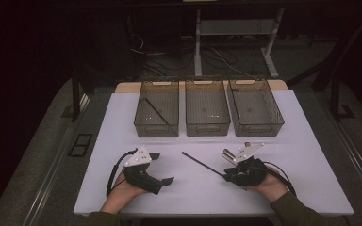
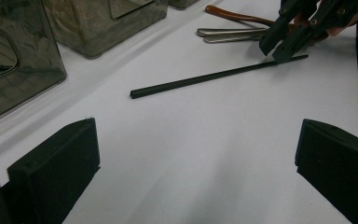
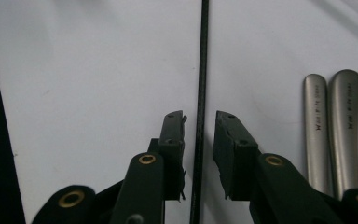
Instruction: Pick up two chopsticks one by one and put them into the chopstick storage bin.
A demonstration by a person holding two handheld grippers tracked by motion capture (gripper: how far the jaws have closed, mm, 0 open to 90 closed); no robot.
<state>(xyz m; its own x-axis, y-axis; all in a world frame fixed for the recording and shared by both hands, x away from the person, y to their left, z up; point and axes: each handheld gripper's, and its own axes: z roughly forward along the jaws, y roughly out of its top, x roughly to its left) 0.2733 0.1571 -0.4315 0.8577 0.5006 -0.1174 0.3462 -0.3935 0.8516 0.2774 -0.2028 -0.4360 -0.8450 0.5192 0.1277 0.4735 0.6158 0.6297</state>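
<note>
While dim room surrounds white table [image 1: 122, 188], left gripper [image 2: 196, 163] jaws wide, right gripper [image 3: 199, 140] jaws narrow astride black rod [image 3: 203, 70].

Three clear smoky bins stand in a row at the far side of the white table [image 1: 122, 141]: the left bin [image 1: 156, 113], the middle bin [image 1: 207, 112] and the right bin [image 1: 255, 112]. A thin dark stick [image 1: 156, 111] lies slanted inside the left bin. Two metal utensil handles [image 3: 333, 126] lie side by side on the tabletop.
</note>
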